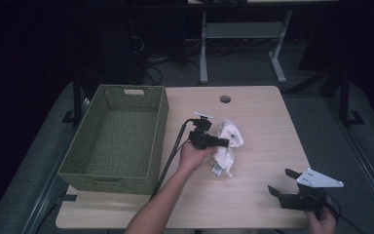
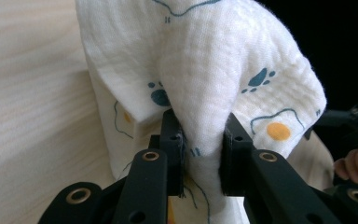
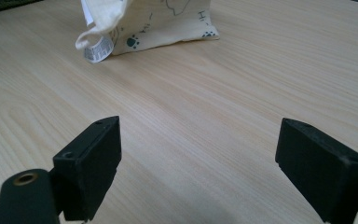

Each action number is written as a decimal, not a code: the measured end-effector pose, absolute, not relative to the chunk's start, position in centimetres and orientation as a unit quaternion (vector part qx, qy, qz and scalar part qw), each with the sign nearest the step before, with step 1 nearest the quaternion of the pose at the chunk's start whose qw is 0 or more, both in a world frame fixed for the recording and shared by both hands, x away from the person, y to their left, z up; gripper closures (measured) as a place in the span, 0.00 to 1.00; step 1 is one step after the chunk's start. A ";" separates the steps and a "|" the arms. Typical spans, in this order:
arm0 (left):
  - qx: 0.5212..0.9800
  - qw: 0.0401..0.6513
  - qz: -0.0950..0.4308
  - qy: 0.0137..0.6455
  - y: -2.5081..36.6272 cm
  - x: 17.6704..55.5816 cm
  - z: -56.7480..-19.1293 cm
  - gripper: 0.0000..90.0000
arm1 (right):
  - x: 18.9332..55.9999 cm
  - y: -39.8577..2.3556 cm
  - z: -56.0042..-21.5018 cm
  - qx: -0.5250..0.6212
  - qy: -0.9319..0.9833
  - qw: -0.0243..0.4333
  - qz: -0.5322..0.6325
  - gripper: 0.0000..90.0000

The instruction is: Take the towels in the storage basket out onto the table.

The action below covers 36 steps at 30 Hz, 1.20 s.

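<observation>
My green woven basket sits on the tabletop, along its left edge. A round cable hole lies right of the basket's far corner. Beyond the basket, a white desk frame stands on the floor.

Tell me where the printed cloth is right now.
High view: the printed cloth sits mid-table, right of the green basket, pinched in the left gripper.

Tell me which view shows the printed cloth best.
The left gripper view: the cloth hangs close up, its paw prints sharp, pinched between the left gripper's jaws. The high view shows the whole crumpled cloth small on the table. The right gripper view catches its lower edge and tag.
</observation>
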<state>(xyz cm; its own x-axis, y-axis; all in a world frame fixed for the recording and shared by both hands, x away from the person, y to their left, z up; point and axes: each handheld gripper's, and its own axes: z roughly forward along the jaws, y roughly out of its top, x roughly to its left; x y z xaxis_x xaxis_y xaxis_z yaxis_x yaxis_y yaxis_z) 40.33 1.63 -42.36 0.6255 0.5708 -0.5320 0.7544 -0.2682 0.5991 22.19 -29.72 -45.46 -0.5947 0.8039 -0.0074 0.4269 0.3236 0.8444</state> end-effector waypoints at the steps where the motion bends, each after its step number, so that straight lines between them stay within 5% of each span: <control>1: 0.790 0.432 -0.105 0.421 1.6 40.3 -42.5 0.83 | 22.2 -29.7 -45.5 0.392 0.783 0.220 0.429 0.16; 22: 0.794 0.429 -0.073 0.423 2.0 39.5 -42.4 0.56 | 22.1 -29.3 -45.3 0.382 0.791 0.218 0.426 0.16; 36: 0.791 0.458 -0.056 0.402 3.4 36.8 -41.4 0.54 | 22.1 -29.2 -45.3 0.381 0.792 0.217 0.424 0.16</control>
